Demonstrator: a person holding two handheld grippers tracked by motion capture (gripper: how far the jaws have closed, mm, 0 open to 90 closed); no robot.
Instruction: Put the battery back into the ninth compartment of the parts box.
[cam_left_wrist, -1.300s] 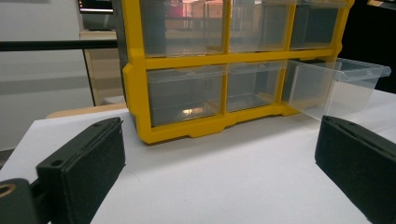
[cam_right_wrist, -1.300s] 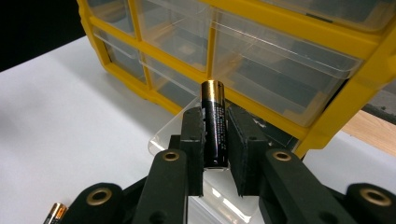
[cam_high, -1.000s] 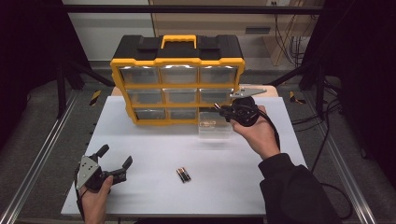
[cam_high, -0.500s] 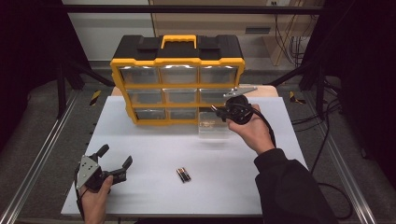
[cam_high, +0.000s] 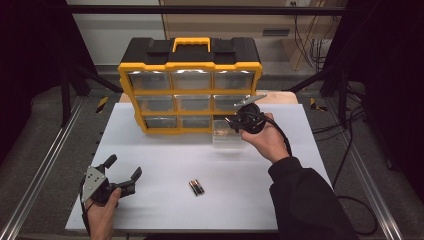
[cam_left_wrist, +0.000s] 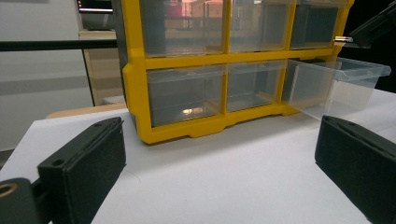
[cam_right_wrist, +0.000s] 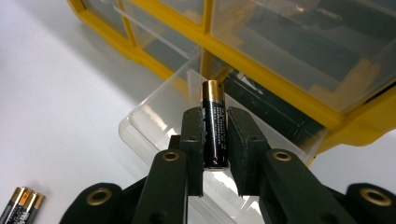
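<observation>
Two grippers are working this worktop (cam_high: 165, 165). At the left, the left gripper (cam_high: 121, 172) is resting near the front corner, its jaws standing wide apart and holding nothing; it is playing no part in the step. Two batteries (cam_high: 196, 187) are lying side by side at the middle of the sheet, awaiting collection. Behind them the organiser (cam_high: 190, 90) is standing upright with its lower right drawer (cam_high: 228, 137) pulled out onto the worktop. At the right, the right gripper (cam_right_wrist: 215, 133) is hovering over that drawer, its jaws clamped firmly on one battery (cam_right_wrist: 214, 123), gripped across the body with the gold end pointing away from the hand.

Judgement: the step is depositing this battery. The hand should be lowering until the battery sits inside the drawer walls before parting the jaws, since a high release risks a bounce over the rim. Tilting it flat along the drawer floor is advisable.
</observation>
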